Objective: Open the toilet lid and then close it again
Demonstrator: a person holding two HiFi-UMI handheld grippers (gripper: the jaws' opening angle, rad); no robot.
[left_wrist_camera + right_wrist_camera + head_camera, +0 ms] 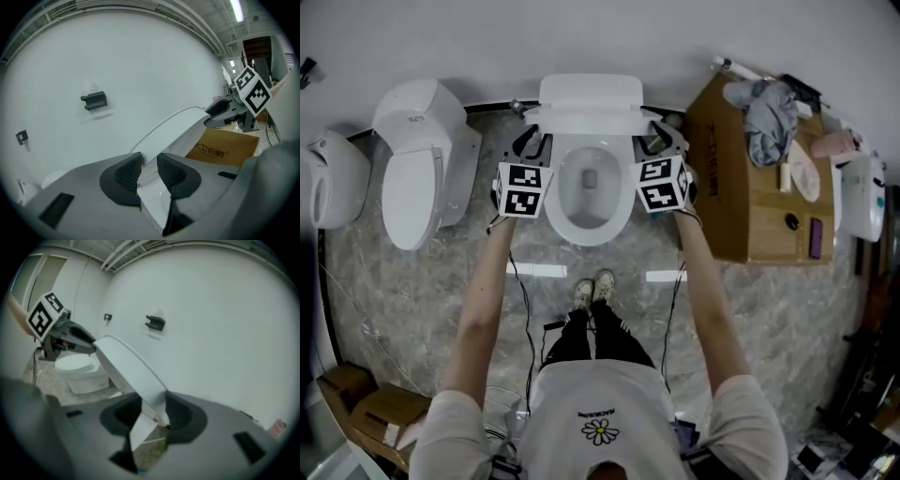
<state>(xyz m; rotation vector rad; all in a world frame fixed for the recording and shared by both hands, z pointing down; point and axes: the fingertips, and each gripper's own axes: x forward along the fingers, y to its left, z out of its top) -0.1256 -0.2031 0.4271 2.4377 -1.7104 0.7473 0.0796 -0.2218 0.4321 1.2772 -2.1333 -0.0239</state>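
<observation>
**Over our daisy-print shirt (581, 398), both tongs gripped the toilet lid (591, 120)**

We had the lid raised and tilted above the back of the open bowl (574, 220), close to the white wall (117, 56). We held it by its two side edges. Our left tongs (149, 174) pinched the left edge, which ran between the ribbed pads and touched both. Our right tongs (153, 416) pinched the right edge in the same way, though that view was blurred. From each gripper view we saw the lid arc across to the other tongs, and from the left one also the right tongs' marker cube (253, 91).

In the head view our forearms (483, 300) reached out on either side of the bowl. Our shoes (593, 291) stood just in front of it, between two white tape strips (536, 270) on the marbled floor (422, 281).

Left of our toilet stood a second toilet (417, 173) with its lid down, and beyond it, at the frame's edge, another white fixture (333, 178). On the right, just beside the bowl, was a large cardboard box (741, 216) with a grey cloth (767, 117) and a few small items on top. We saw a dark bracket (95, 100) fixed to the wall. Smaller cardboard boxes (370, 403) lay on the floor at lower left.
</observation>
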